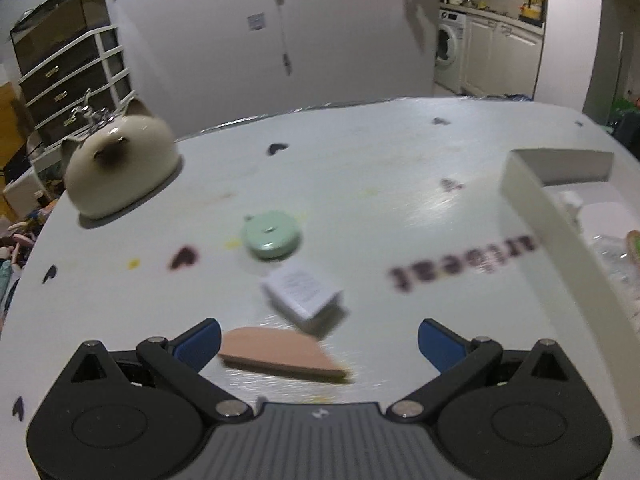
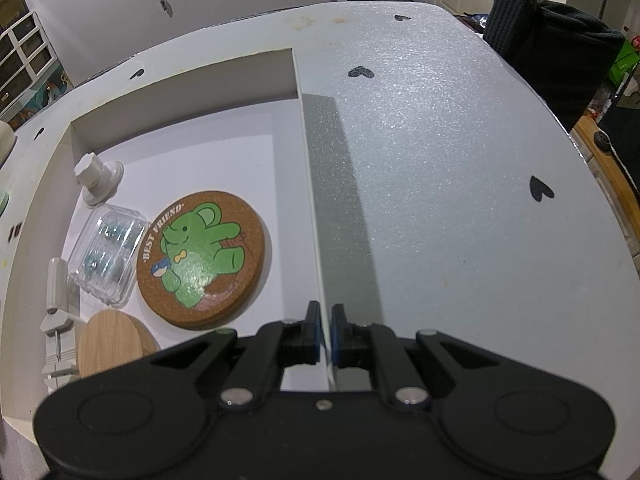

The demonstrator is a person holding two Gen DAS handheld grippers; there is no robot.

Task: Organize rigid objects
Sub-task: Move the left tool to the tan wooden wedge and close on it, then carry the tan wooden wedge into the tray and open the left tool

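Three loose bits (image 1: 285, 354) near box wall (image 1: 552, 248), cat pot (image 1: 120, 168) far left

White speckled surface (image 2: 440, 184) with rounded corners, printed with small dark hearts and blurred lettering. Resting directly on it: cream cat-shaped ceramic piece (image 1: 120, 168) near far left edge; mint-green round object (image 1: 272, 236) near the middle; small white printed box (image 1: 304, 294) just beside it; pink wedge-shaped piece (image 1: 280, 354) nearest the camera. Open white shallow box (image 2: 308, 184) lying on the right part of the surface, well apart from the cat piece
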